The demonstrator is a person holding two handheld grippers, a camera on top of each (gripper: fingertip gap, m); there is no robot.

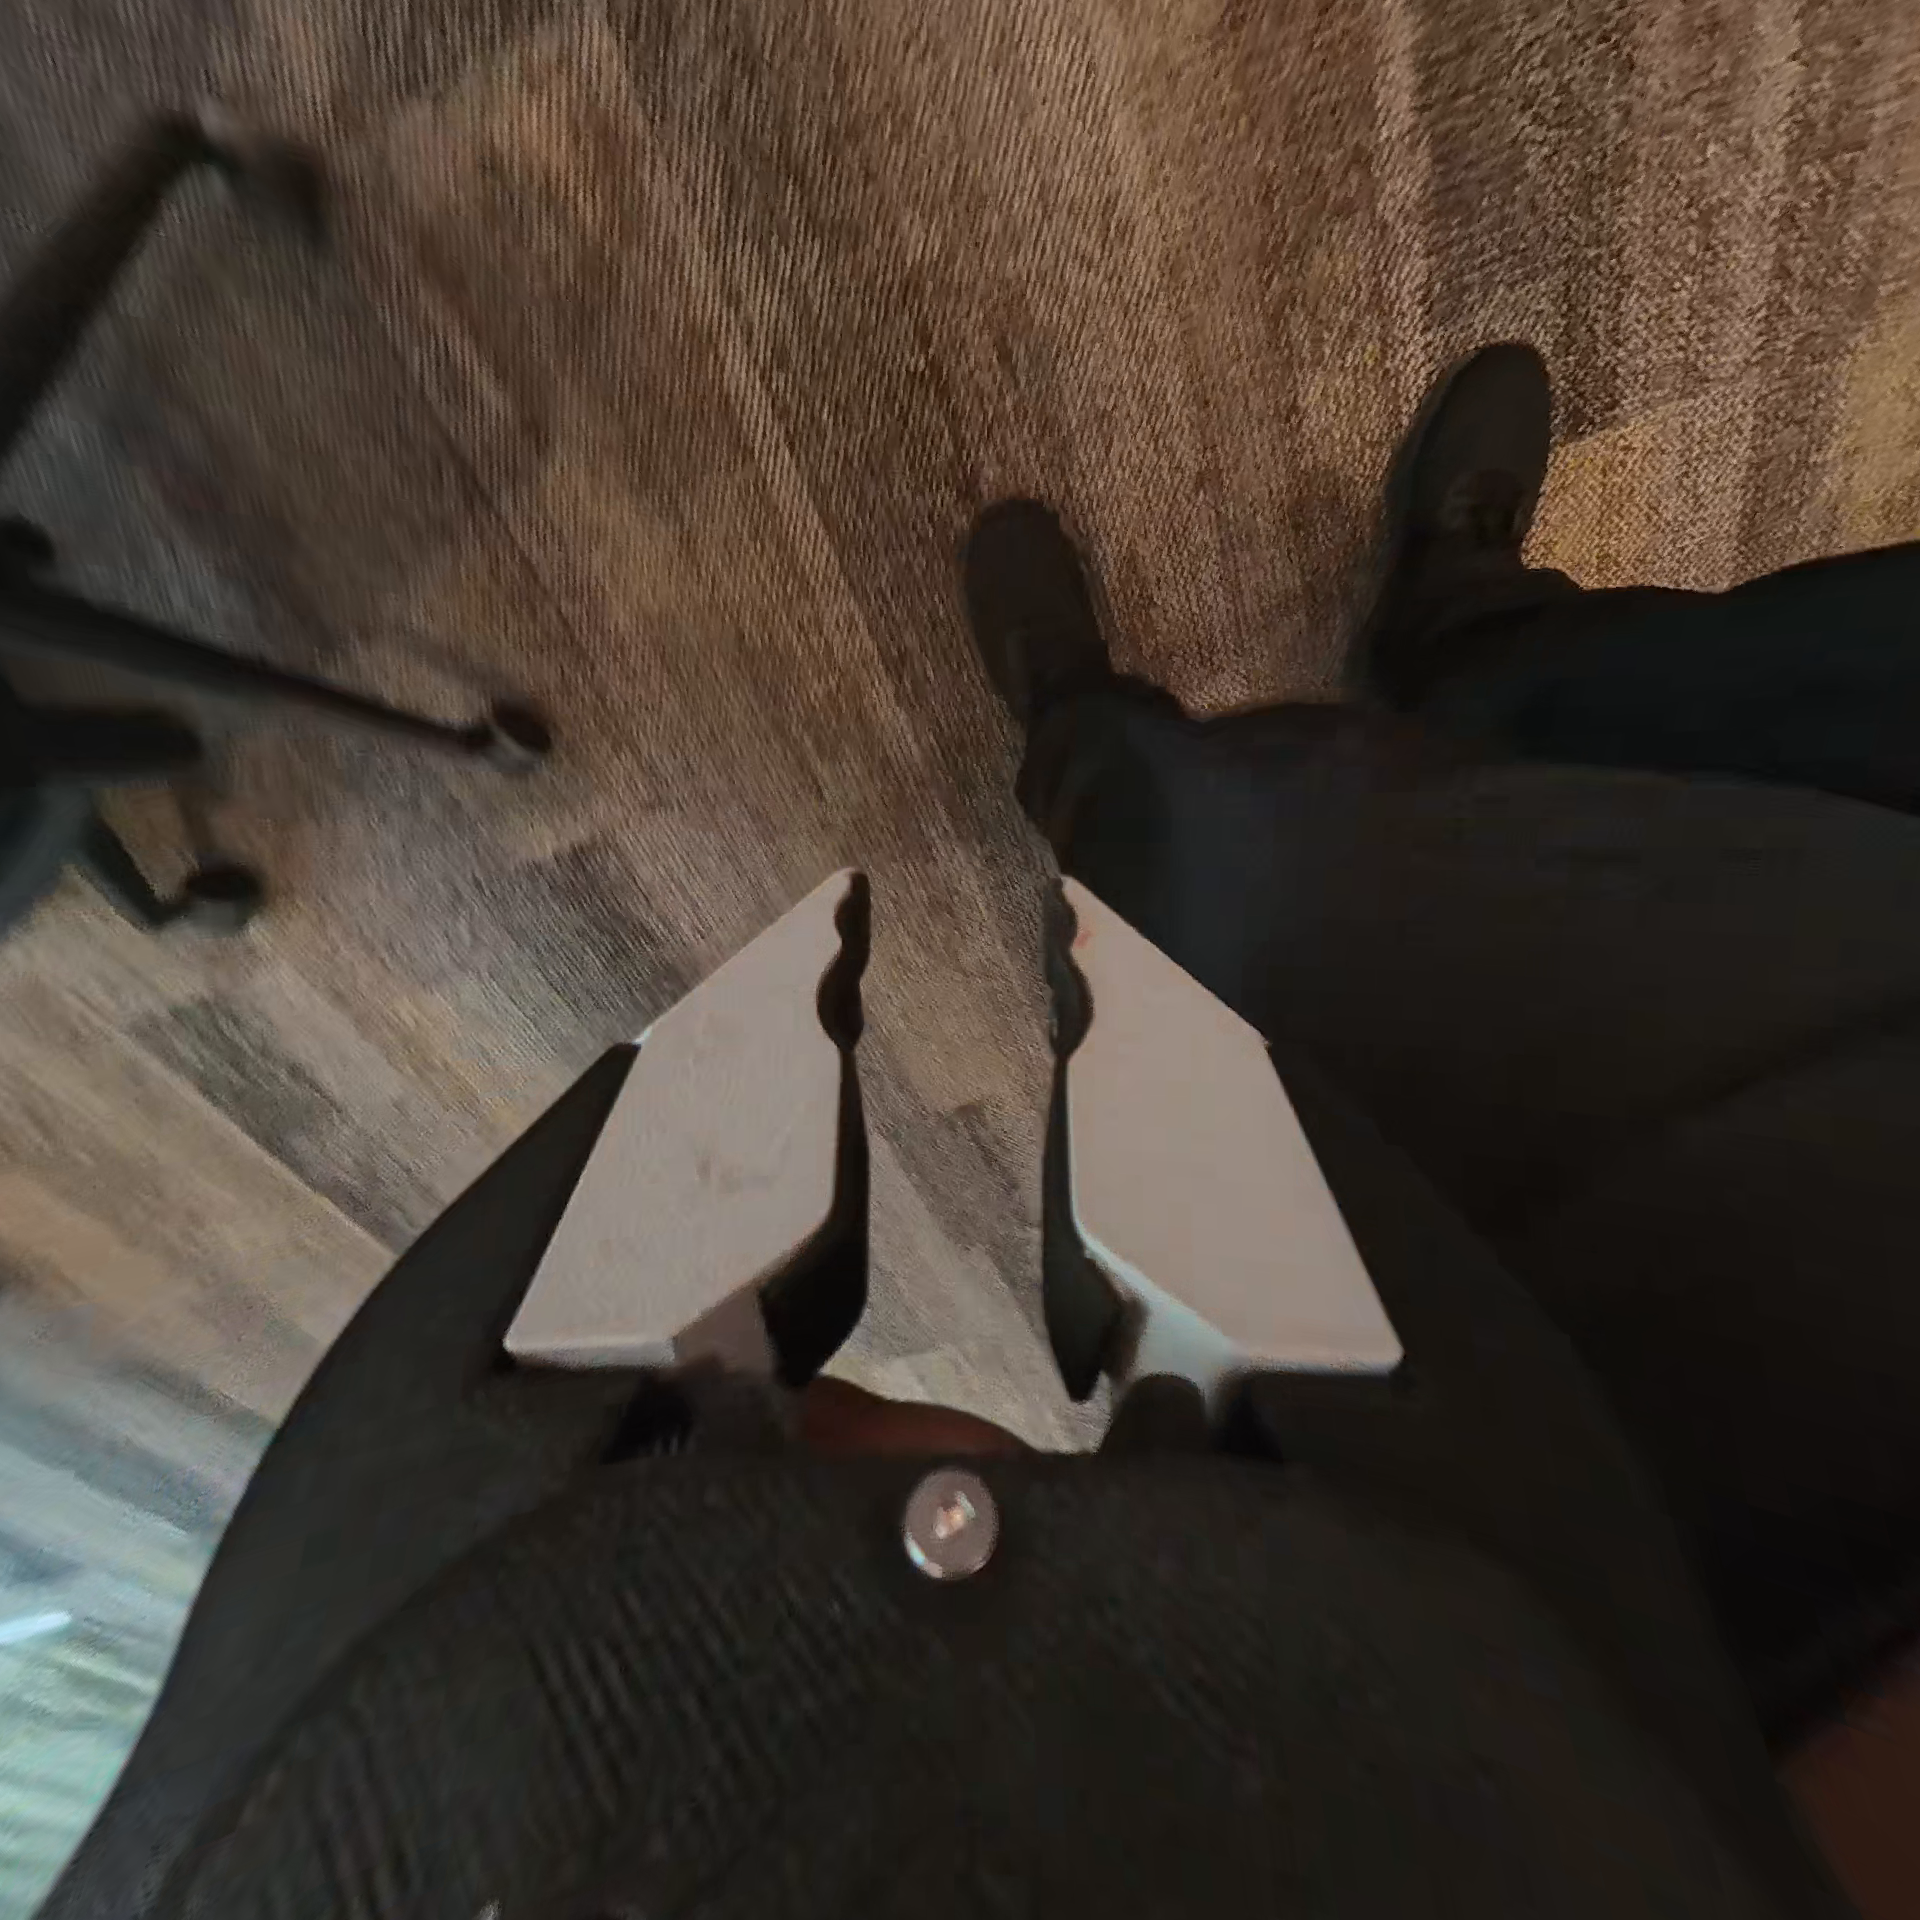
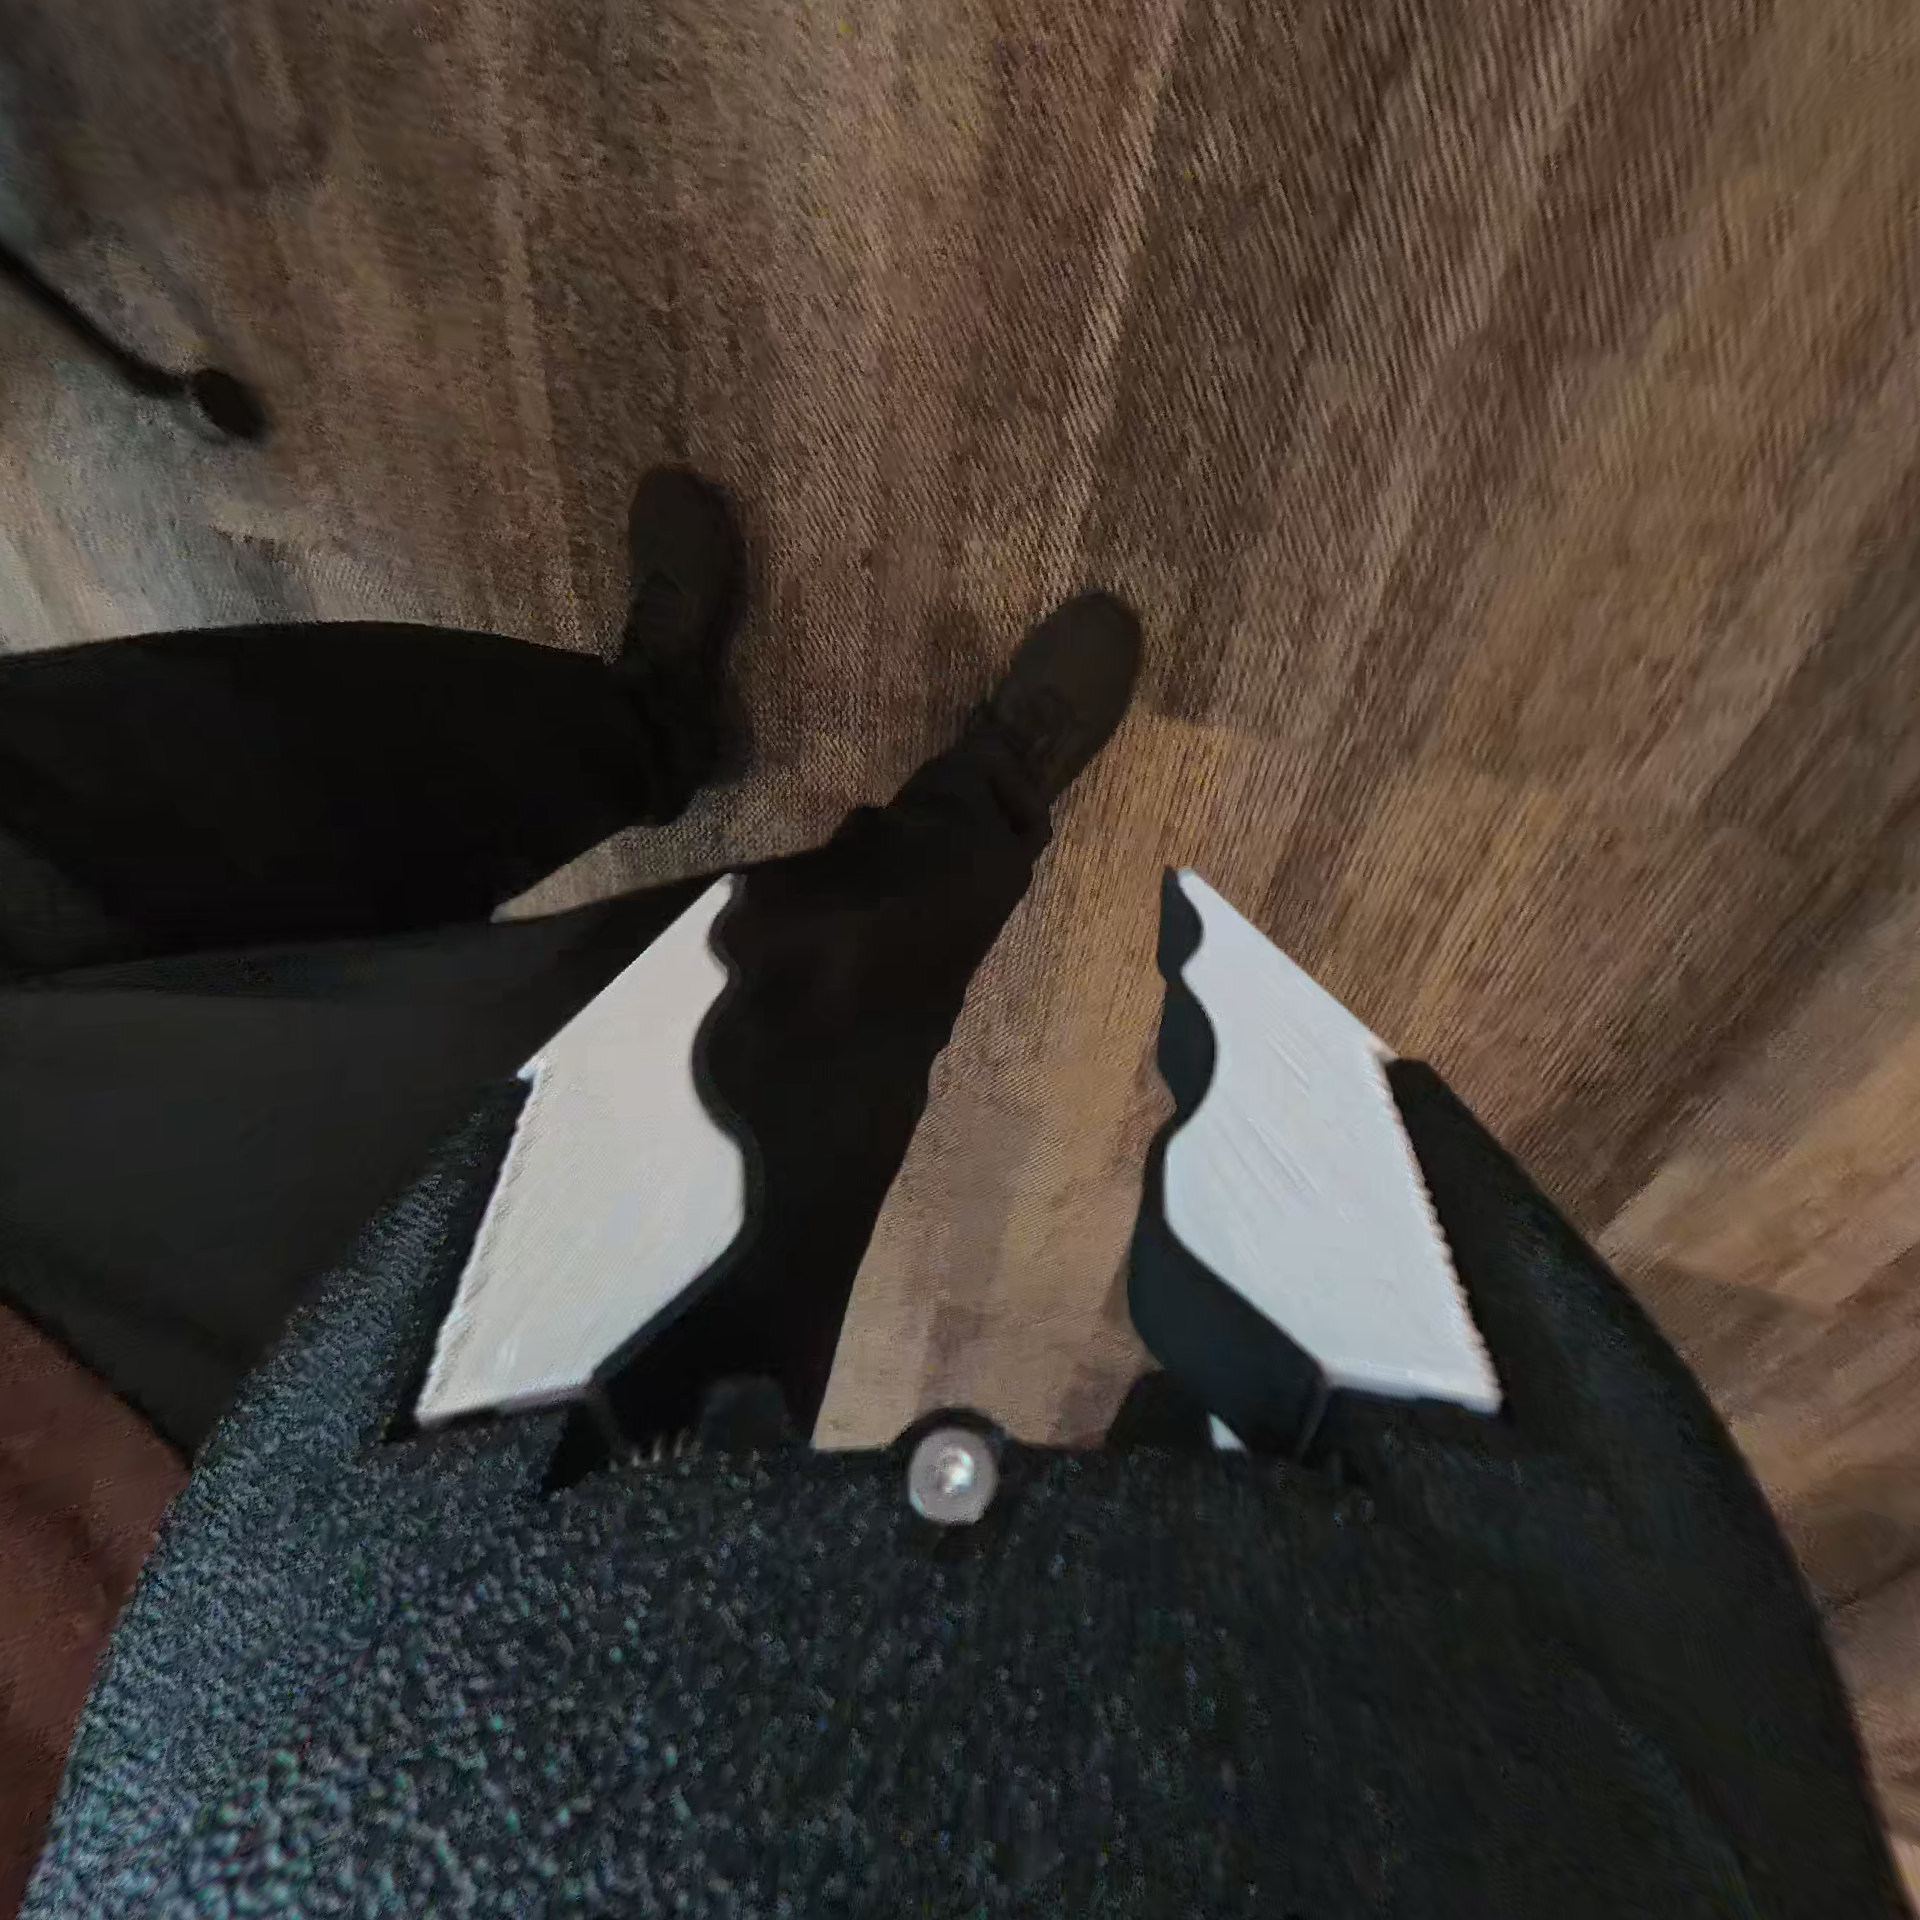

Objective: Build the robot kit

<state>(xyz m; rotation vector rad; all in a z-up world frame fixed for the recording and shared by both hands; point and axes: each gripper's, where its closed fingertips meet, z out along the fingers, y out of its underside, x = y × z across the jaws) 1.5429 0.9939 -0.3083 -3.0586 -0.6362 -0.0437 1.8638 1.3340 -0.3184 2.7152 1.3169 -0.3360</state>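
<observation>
1. The left wrist view looks steeply down along the left gripper (image 1: 956,894), high above a brown-grey carpet (image 1: 831,312); its jaws stand a little apart with carpet between them.
2. Right of those jaws are a person's dark trousers (image 1: 1558,883) and two black shoes (image 1: 1029,592); left of them, blurred black legs, perhaps a stand (image 1: 260,686).
3. The right wrist view looks down likewise along the right gripper (image 2: 951,883), jaws wider.
4. Both views share the carpet, trousers and shoes, here left of and between the jaws.
</observation>
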